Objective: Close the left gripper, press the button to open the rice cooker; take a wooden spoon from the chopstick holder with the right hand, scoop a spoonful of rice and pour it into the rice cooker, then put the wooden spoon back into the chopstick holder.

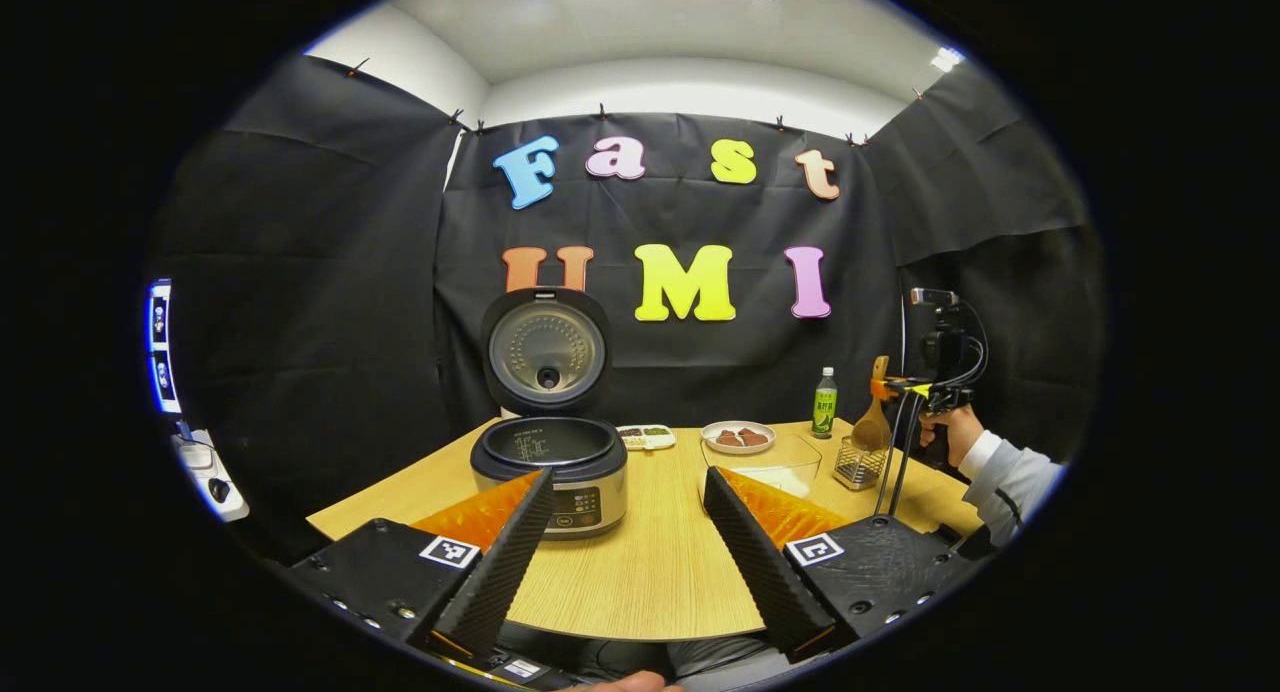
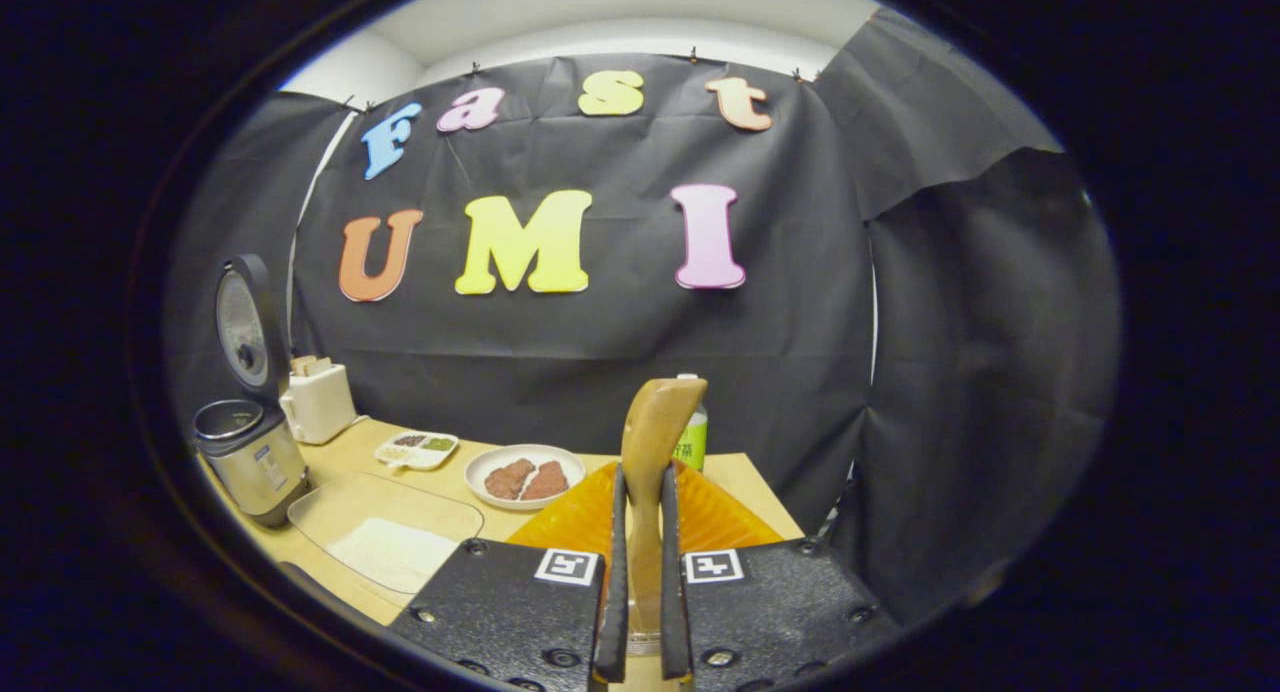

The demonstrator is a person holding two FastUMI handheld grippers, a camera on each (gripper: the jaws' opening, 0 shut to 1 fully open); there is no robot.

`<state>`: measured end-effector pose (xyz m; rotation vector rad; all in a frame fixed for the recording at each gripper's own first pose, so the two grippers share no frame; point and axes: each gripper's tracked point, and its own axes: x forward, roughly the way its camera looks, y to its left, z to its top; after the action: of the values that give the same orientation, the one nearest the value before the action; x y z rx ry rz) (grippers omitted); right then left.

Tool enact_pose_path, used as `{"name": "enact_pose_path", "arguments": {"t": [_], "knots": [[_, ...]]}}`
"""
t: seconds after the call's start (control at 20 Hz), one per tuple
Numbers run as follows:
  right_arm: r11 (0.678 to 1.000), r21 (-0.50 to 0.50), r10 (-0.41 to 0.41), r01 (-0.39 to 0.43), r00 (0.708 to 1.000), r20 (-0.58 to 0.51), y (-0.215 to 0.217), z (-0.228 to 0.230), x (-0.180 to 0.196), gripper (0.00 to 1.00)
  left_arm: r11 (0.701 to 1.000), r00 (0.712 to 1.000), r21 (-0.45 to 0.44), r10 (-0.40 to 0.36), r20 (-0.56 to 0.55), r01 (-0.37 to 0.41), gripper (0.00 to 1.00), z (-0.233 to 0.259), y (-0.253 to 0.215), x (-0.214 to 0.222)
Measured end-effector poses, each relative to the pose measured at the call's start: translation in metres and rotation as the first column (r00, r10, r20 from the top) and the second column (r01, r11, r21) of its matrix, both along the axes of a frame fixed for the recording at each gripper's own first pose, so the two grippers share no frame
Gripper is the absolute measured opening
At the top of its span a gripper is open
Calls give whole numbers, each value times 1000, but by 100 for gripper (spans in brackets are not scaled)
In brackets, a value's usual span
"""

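Gripping: your right gripper is clamped on the spoon handle, both fingers pressing it. Spoon stands upright, bowl end down in the holder as the left gripper view shows.
Left tool: left gripper fingers spread wide, nothing between them, hovering over the near table edge.
Cooker: cooker lid is up, pot exposed, so the button step looks done.
Rice: rice tray sits between cooker and holder, white rice inside.
Key relation: from your right gripper the tray lies to the left and lower, the cooker further left beyond it. Spoon long axis is vertical.
Next, likely: lift straight up to clear the holder, then swing left, tilt the bowl into the rice.
Nearer hand: right, by far.
Risk: holder may tip if you pull at an angle.
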<state>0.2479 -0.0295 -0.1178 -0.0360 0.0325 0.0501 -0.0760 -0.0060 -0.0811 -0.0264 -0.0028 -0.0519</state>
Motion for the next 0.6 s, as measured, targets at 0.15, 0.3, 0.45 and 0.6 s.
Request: {"name": "enact_pose_path", "arguments": {"t": [0.15,0.3,0.45,0.6], "knots": [[1000,-22,12,-11,999,36,15,22,-12,18,1000,1000,-8,3,-9,-4,96,-3,3,-1],[999,-29,33,-32,997,67,38,43,-26,18,1000,1000,-15,6,-12,-6,96,-4,6,-3],[994,-30,104,-102,992,70,81,57,-38,19,1000,1000,-21,4,-18,-4,96,-6,8,-3],[985,-55,166,-162,983,75,126,64,-47,18,1000,1000,-20,0,-19,0,96,-7,10,-5]]}}
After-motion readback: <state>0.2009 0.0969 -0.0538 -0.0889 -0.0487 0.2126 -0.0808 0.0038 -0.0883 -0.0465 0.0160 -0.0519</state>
